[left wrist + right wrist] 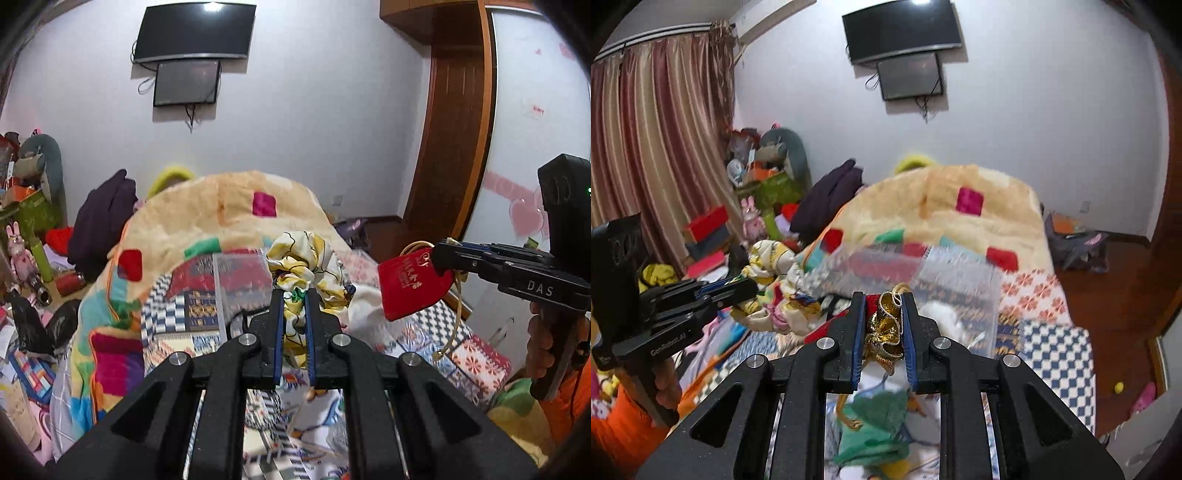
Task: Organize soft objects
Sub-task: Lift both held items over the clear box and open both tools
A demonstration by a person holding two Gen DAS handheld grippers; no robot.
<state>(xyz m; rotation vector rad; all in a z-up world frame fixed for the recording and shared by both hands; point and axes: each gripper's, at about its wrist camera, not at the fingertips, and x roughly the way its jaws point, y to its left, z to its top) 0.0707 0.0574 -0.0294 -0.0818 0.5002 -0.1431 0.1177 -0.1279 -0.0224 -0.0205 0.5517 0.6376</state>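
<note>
- Here, the left gripper [294,295] is clamped on limp yellow-patterned cloth [306,258], raised above the bed's [476,354] middle; light, bunch-grip it.
- The right gripper [884,301] pinches the red pouch [410,284] by its gathered neck, above the bed's right edge.

Both wrist cameras look forward along their own fingers, close above the bed [476,354], toward the wall-mounted TV [195,31]. Each catches the other gripper at its edge; both share the blanket [960,221].
</note>
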